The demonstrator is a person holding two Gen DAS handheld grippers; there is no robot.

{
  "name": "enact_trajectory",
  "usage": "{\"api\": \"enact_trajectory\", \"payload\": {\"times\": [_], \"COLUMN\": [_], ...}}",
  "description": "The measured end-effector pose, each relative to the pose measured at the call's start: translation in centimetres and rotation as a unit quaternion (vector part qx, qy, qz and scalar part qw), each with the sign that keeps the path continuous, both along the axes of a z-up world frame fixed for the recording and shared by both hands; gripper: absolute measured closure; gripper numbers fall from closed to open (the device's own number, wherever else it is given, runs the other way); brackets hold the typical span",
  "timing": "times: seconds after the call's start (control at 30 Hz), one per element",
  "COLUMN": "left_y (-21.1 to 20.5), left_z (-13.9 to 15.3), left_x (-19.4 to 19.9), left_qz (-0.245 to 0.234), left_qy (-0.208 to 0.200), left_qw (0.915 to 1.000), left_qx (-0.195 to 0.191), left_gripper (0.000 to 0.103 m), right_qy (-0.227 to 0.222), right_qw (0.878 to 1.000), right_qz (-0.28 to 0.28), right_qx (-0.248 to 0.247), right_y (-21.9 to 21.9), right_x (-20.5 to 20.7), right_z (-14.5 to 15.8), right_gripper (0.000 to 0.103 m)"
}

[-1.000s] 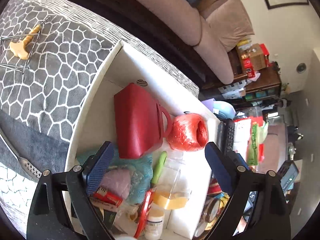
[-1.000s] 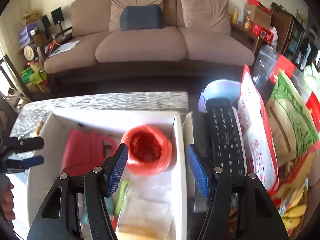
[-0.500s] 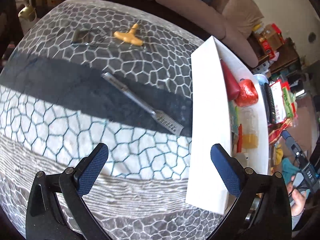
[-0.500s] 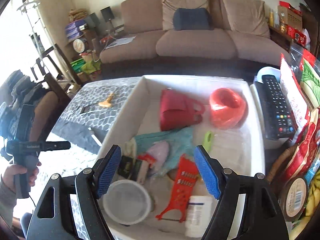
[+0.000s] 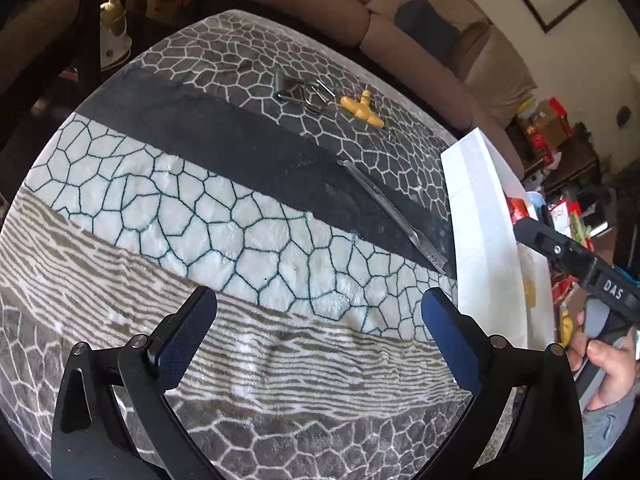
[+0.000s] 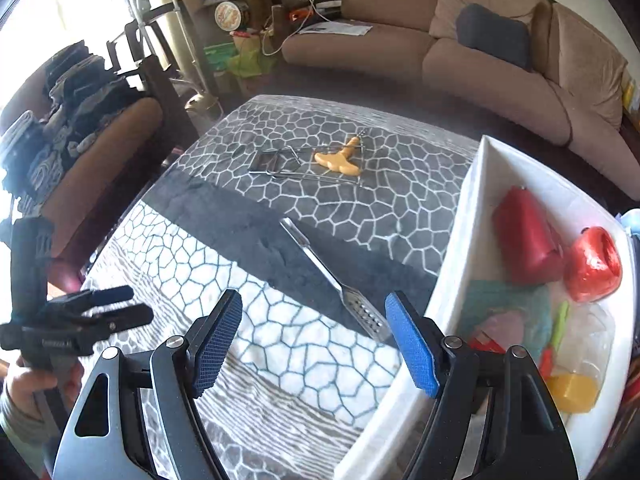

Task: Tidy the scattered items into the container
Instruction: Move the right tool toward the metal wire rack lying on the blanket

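A white box (image 6: 448,268) stands at the right of the blanket-covered table and holds a red bag (image 6: 524,236), a red twine ball (image 6: 592,264) and several other items. A long metal grater (image 6: 336,284) lies on the blanket beside the box; it also shows in the left wrist view (image 5: 396,220). Farther back lie a yellow-handled corkscrew (image 6: 340,160) and a wire metal tool (image 6: 276,164). My right gripper (image 6: 314,344) is open and empty, just short of the grater's head. My left gripper (image 5: 316,340) is open and empty over the blanket, left of the box (image 5: 480,232).
A patterned grey and white blanket (image 5: 200,220) covers the table. A brown sofa (image 6: 480,56) runs along the back. A dark chair with piled clothes (image 6: 80,92) stands at the left. Snack bags and clutter (image 5: 568,216) sit beyond the box.
Both grippers have swung left, away from over the box and onto the blanket. The right gripper now faces the grater. Both stay open and empty.
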State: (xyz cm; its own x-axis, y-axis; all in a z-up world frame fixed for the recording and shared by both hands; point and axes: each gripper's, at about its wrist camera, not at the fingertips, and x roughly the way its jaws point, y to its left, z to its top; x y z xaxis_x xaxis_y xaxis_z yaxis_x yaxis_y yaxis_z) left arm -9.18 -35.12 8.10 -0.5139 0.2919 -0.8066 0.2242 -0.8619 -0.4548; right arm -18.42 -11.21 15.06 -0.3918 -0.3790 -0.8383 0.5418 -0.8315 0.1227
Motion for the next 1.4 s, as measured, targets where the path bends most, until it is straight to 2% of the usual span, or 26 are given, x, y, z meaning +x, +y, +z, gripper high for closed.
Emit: {"api": "enact_trajectory", "payload": {"times": [0.07, 0.2, 0.27, 0.33, 0.43, 0.5, 0.57, 0.67, 0.77, 0.87, 0.9, 0.93, 0.97, 1.0, 1.1, 1.2, 1.4], "left_y": [-0.5, -1.7, -2.4, -3.0, -3.2, -3.2, -2.9, -2.5, -2.7, -3.2, -3.3, -3.5, -3.7, -3.9, -4.4, -4.8, -4.7], "left_z": [-0.2, -1.0, -1.9, -2.5, -2.1, -2.0, -2.1, -2.1, -1.9, -1.9, -1.9, -1.9, -1.9, -1.8, -1.3, -0.9, -0.6], "left_x": [-0.3, -0.5, -0.8, -1.4, -1.8, -1.9, -2.0, -2.5, -2.5, -2.6, -2.6, -2.6, -2.6, -2.6, -2.4, -2.2, -2.1], "left_qz": [0.0, -0.003, -0.003, 0.001, 0.002, 0.0, 0.004, 0.002, 0.002, 0.004, 0.005, 0.007, 0.008, 0.01, 0.016, 0.021, 0.007], "left_qy": [0.006, 0.012, -0.004, -0.022, -0.009, -0.004, -0.003, -0.003, -0.001, -0.001, -0.003, -0.005, -0.005, -0.004, 0.002, 0.007, 0.006], "left_qw": [0.9997, 0.9991, 0.9996, 0.9997, 0.9999, 0.9999, 0.9993, 0.9968, 0.996, 0.9974, 0.9979, 0.9982, 0.9983, 0.9983, 0.9984, 0.9985, 0.9985], "left_qx": [-0.023, -0.041, -0.028, -0.012, -0.011, -0.011, -0.037, -0.079, -0.089, -0.071, -0.065, -0.06, -0.057, -0.056, -0.055, -0.049, -0.053], "left_gripper": [0.0, 0.0, 0.0, 0.001, 0.0, 0.0, 0.0, 0.0, 0.0, 0.0, 0.0, 0.0, 0.0, 0.0, 0.0, 0.0, 0.0], "right_qy": [-0.011, -0.016, -0.022, -0.049, -0.11, -0.148, -0.178, -0.204, -0.225, -0.223, -0.222, -0.218, -0.21, -0.201, -0.178, -0.143, -0.125], "right_qw": [1.0, 0.999, 0.998, 0.993, 0.969, 0.945, 0.922, 0.898, 0.876, 0.869, 0.872, 0.88, 0.892, 0.902, 0.918, 0.941, 0.959], "right_qz": [-0.012, -0.033, -0.04, -0.057, -0.126, -0.174, -0.212, -0.255, -0.286, -0.302, -0.304, -0.303, -0.3, -0.29, -0.251, -0.199, -0.119], "right_qx": [-0.01, -0.029, -0.046, -0.088, -0.182, -0.233, -0.272, -0.294, -0.318, -0.322, -0.314, -0.292, -0.264, -0.248, -0.249, -0.235, -0.224], "right_y": [-1.8, -5.0, -6.2, -7.0, -7.0, -6.7, -6.5, -6.3, -6.2, -6.1, -6.3, -6.6, -6.9, -7.3, -7.7, -8.1, -6.9], "right_x": [-1.6, -5.1, -7.0, -9.2, -12.5, -14.3, -15.6, -17.0, -18.0, -18.7, -18.8, -18.9, -18.9, -18.7, -17.5, -15.3, -7.8], "right_z": [-1.0, -2.8, -3.7, -5.1, -7.7, -9.8, -11.5, -13.4, -14.9, -15.1, -14.9, -14.6, -14.3, -14.0, -13.0, -11.3, -8.3], "right_gripper": [0.027, 0.027, 0.027, 0.027, 0.032, 0.049, 0.059, 0.059, 0.059, 0.06, 0.063, 0.069, 0.087, 0.087, 0.087, 0.087, 0.09]}}
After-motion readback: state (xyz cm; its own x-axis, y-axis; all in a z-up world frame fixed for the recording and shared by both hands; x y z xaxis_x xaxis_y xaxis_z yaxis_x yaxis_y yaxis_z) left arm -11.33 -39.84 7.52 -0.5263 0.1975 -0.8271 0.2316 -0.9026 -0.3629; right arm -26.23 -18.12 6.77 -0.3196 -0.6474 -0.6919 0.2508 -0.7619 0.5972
